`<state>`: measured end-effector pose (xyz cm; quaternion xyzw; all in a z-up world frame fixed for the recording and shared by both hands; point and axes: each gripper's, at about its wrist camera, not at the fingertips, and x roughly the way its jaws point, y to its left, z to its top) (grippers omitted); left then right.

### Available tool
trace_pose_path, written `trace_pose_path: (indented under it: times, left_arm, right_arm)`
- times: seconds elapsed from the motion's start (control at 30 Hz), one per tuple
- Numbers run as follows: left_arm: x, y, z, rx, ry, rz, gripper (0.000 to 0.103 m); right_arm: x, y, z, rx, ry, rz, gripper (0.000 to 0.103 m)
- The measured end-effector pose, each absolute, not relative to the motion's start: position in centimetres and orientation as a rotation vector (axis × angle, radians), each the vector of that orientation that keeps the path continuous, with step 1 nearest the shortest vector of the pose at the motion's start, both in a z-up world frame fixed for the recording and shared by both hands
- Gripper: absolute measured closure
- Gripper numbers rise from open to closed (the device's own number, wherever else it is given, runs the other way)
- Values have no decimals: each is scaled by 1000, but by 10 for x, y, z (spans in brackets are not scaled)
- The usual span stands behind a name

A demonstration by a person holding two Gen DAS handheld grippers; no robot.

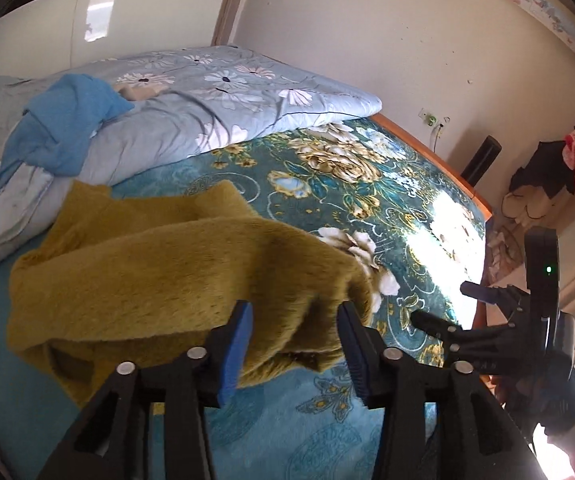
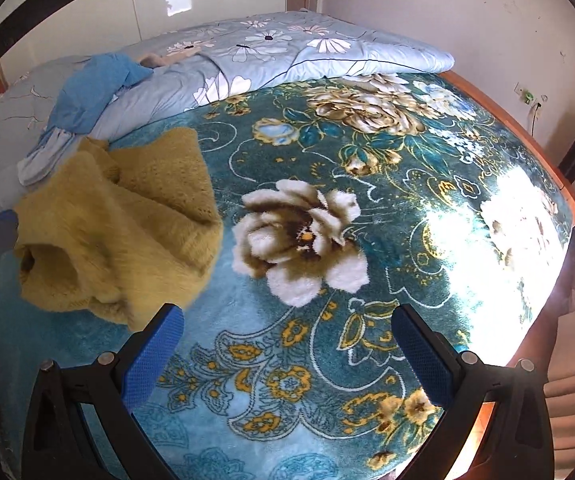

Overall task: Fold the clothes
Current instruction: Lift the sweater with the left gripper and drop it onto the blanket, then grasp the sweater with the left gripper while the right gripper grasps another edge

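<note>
left gripper [image 1: 295, 320]: jaws parted, mustard sweater [image 1: 159, 276] between, unpinched | right gripper [image 2: 287, 332]: wide, empty, lower centre over blanket [image 2: 327, 360]

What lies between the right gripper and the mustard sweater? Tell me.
Only bare floral blanket. In the right wrist view the right gripper stands open beside the mustard sweater, its left finger almost at the hem.
</note>
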<state>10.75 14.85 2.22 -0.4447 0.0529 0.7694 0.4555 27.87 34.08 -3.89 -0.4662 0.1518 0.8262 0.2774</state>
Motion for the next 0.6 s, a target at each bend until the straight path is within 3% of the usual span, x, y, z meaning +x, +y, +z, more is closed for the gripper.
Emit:
trace_pose_path:
  times: [0.13, 0.37, 0.6]
  left_arm:
    - [88, 85, 11, -1170, 62, 2046, 39]
    - [47, 28, -47, -1381, 19, 2170, 39]
    - [39, 34, -76, -1412, 38, 2076, 39]
  right_arm:
    - [271, 335, -24, -1214, 434, 2287, 0]
    - [250, 316, -26, -1223, 566, 2381, 2]
    - [242, 286, -53, -1357, 615, 2424, 28]
